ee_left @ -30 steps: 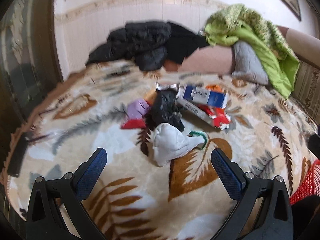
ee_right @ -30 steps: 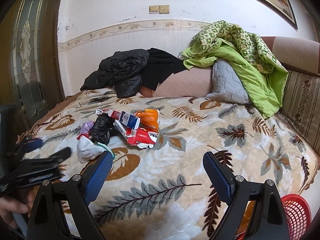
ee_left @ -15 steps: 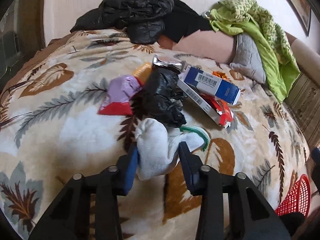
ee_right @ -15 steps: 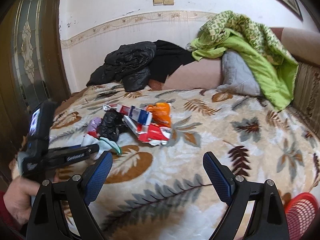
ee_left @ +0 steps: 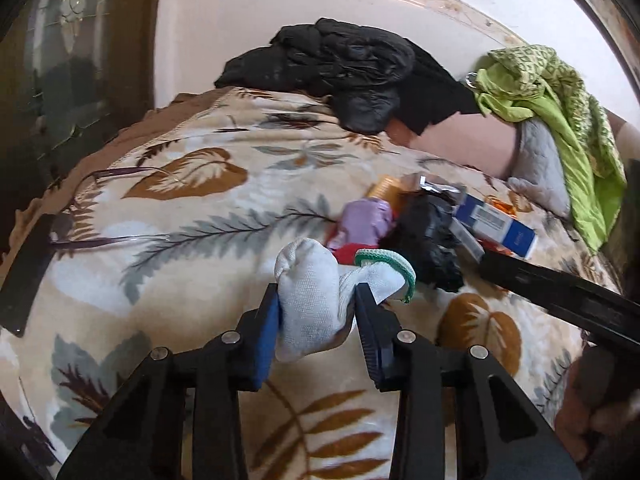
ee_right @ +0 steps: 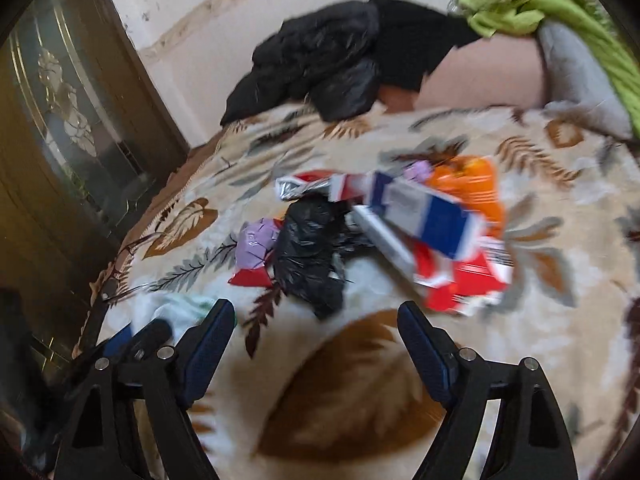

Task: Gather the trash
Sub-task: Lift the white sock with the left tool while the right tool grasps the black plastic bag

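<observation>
My left gripper (ee_left: 318, 300) is shut on a white sock with a green cuff (ee_left: 308, 280), held just off the leaf-patterned blanket (ee_left: 180, 240). Beyond it lies the trash pile: a crumpled black bag (ee_right: 308, 248), a purple and red wrapper (ee_right: 256, 244), a blue and white box (ee_right: 424, 208), an orange packet (ee_right: 472, 184) and a red wrapper (ee_right: 464, 280). My right gripper (ee_right: 316, 312) hovers over the blanket with its jaws closing. The black bag's near end reaches about level with its fingertips, and the pads press on nothing. The right wrist view is blurred.
A black jacket (ee_left: 352, 68) lies heaped at the bed's far side, a green blanket (ee_left: 560, 100) and a grey pillow (ee_left: 540, 168) at the far right. A dark glass-panelled door (ee_right: 60, 120) stands left of the bed. A person's hand (ee_left: 592, 400) shows at lower right.
My left gripper went from wide open to shut on the sock and raised it off the blanket. My right gripper swung left and down toward the trash pile, its jaws a little narrower.
</observation>
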Available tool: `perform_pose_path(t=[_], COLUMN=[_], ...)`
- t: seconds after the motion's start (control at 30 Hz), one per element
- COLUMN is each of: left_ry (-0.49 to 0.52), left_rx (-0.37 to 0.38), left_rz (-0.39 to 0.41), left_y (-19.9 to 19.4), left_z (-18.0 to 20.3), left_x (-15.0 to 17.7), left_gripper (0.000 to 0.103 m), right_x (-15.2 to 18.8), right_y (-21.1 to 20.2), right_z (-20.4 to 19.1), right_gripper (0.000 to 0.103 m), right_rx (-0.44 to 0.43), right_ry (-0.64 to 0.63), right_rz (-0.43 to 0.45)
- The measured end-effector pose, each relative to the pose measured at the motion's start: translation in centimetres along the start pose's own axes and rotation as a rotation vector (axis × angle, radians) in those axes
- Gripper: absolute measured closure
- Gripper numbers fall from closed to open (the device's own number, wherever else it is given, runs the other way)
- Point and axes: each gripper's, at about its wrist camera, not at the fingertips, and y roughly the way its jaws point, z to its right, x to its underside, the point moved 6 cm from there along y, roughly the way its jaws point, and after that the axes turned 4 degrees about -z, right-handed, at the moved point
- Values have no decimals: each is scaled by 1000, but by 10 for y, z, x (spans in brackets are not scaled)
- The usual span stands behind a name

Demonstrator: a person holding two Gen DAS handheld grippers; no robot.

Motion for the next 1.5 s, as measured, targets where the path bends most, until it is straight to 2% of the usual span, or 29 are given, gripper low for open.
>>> perform_pose_path(t=[0.13,0.2,0.23,0.37,0.6,0.83,1.07,1.3,1.5], left_ry=[-2,3,8,35,70,106,132,132,115], left_rx=[-19,-15,-17,-11,35,74,78,67,58], left_rz=[4,1,2,15,32,37,50,63,70], left_y=[2,3,3,2,-3,-7,-12,-15,-21], left_z=[-4,-2,-1,8,32,56,64,64,51], left_x=[-2,-1,-1,-1,1,5,9,9,11], left_gripper=[67,67,67,67,67,67,67,67,67], right_x=[-8,-8,-7,-7,24,46,62,63,62], right_y=[40,51,54,31,-20,-66,-84,-102,-106], right_z=[-7,-3,-1,0,0,9,26,8,7], right_gripper=[29,50,65,77,80,80,80,80,80], right_rx=[38,59,38,2,-63,-62,-188,-277,-260], right_ry=[-23,-36,-38,-39,-55,-64,65,6,8], right_rz=[-43,-54,-66,-28,-15,42,24,77,106])
